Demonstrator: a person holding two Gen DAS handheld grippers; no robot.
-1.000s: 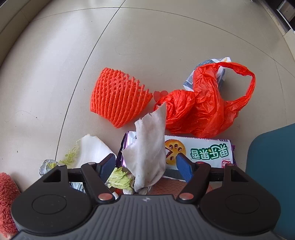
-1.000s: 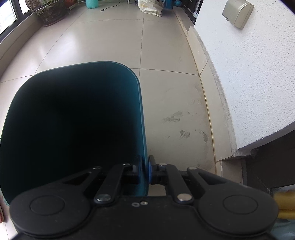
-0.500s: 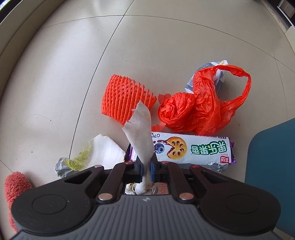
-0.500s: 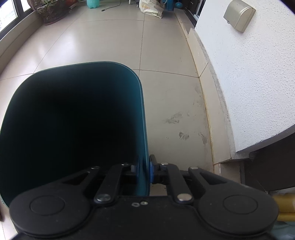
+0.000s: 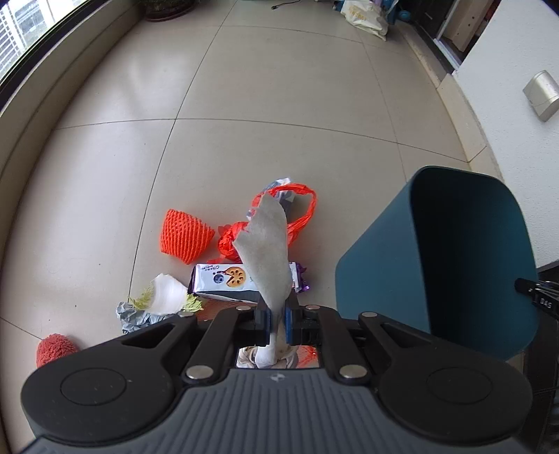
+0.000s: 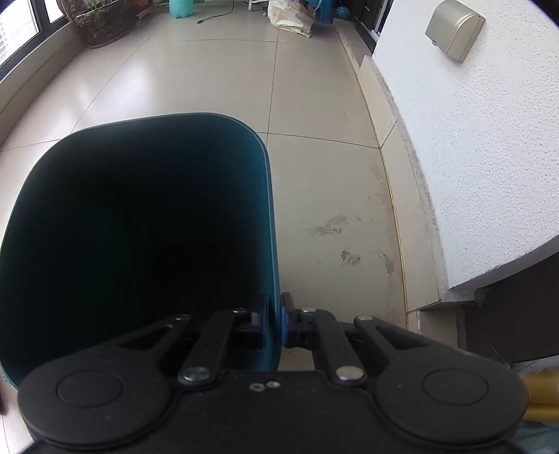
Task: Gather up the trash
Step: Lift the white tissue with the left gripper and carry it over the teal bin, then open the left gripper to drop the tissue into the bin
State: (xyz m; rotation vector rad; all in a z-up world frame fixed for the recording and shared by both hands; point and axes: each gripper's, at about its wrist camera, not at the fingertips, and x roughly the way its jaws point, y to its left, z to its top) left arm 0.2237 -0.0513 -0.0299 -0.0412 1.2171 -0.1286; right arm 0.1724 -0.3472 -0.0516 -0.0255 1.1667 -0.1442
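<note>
Left view, bottom centre: left gripper [image 5: 276, 319] clamped narrow on a grey-white tissue [image 5: 269, 251], pinched near its lower end; the long axis runs up the frame, the free end flopping over the trash pile. A crumpled wad shows below the jaws, bottom centre.

Just beyond on the floor [image 5: 279, 104], mid-frame: snack pack [image 5: 223, 281], a leaf scrap [image 5: 164, 293] and foil [image 5: 134, 316] to its left, a red fuzzy thing [image 5: 54, 349] at lower left. Further up: orange net [image 5: 185, 241] and red bag [image 5: 279, 216], with another wrapper [image 5: 279, 187] behind it.

Bin [image 5: 454, 262] fills the right side of the left view, its mouth tipped toward the camera. Key relation: the bin lies right of the tissue, well clear of it, so the next move is probably a sideways carry to the right over the rim, then release. The left gripper does the carrying.

Right view, bottom centre: right gripper [image 6: 274, 323] closed on the bin wall [image 6: 270, 244], one finger inside, one outside, steadying it. The bin's interior is dark; contents can't be told. Far top: plant pot [image 6: 104, 24], a sack [image 6: 290, 15], and a wall box [image 6: 454, 28] at upper right.
</note>
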